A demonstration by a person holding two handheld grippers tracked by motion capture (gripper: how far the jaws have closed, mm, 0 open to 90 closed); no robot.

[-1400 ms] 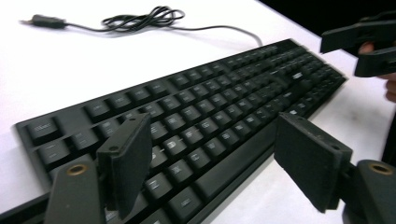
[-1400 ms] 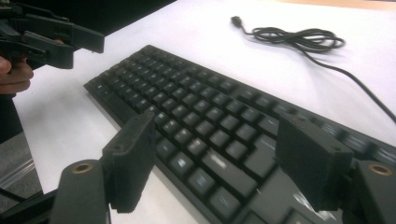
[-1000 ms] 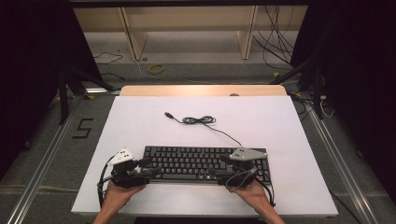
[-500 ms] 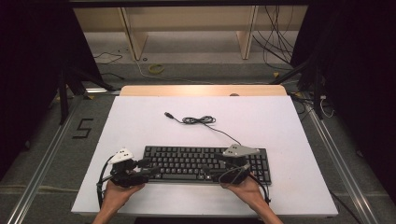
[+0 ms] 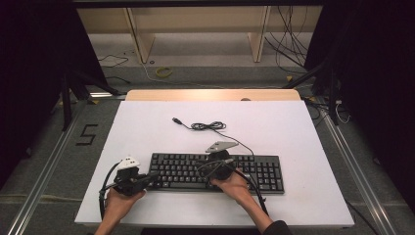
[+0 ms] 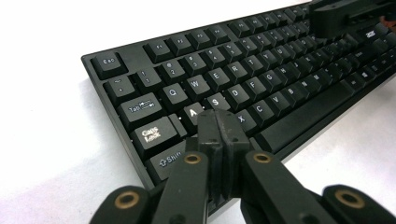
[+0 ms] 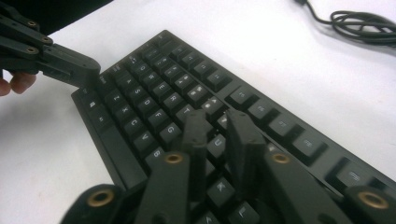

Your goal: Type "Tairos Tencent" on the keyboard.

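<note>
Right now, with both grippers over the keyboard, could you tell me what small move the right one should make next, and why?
Probably lower the right gripper straight down. Its jaws have just been closing, stand nearly together with nothing between them, and hover over the keyboard near the Y and U keys, as if to press one. The left gripper is shut near A.

One black full-size keyboard [image 5: 215, 171] counted on one white tabletop [image 5: 293, 132], one black coiled cable [image 5: 208, 126] with one plug end, two hand-held black grippers seen, left [image 5: 151, 175] and right [image 5: 203, 166], two hands counted.
</note>
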